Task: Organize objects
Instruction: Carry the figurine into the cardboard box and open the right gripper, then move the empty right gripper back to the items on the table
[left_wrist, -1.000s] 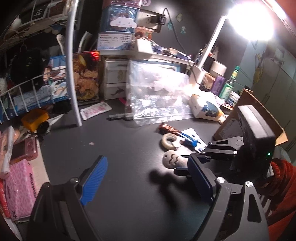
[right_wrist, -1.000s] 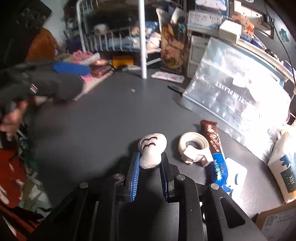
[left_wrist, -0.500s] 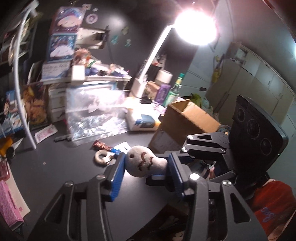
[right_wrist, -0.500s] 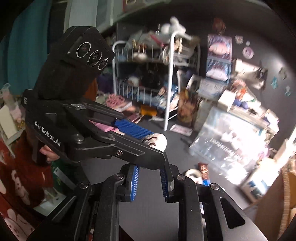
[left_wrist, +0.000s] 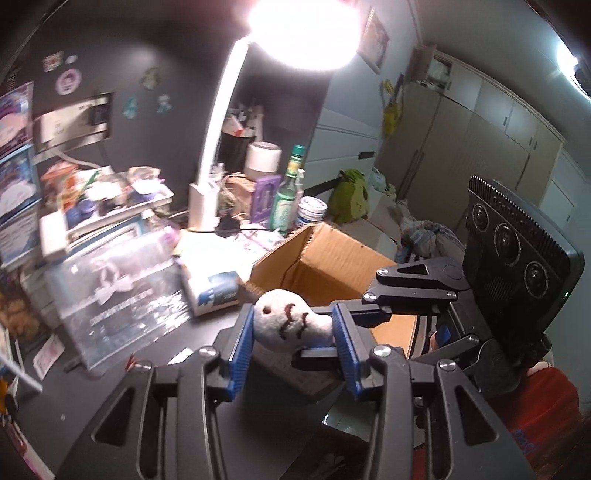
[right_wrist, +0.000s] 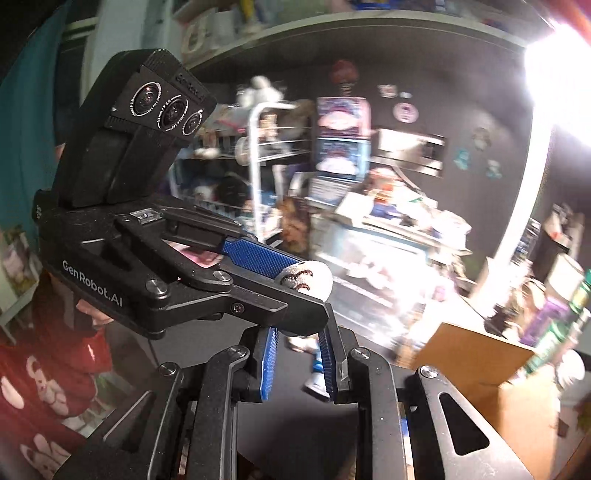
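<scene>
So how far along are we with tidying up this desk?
Early. Nothing shows inside the cardboard box yet. In hand: the plush toy, gripped by the right tongs and left tongs beside the box. Remaining: the tissue pack, plastic bag and other desk clutter.

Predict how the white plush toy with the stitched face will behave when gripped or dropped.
The plush toy looks soft: its fuzzy body probably squashes between the blue pads of the left gripper. Being fabric, it seems light and unlikely to break. Its rounded head might roll slightly if dropped.

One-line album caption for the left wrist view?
Left claw grips white plush toy above the cardboard box.
</scene>
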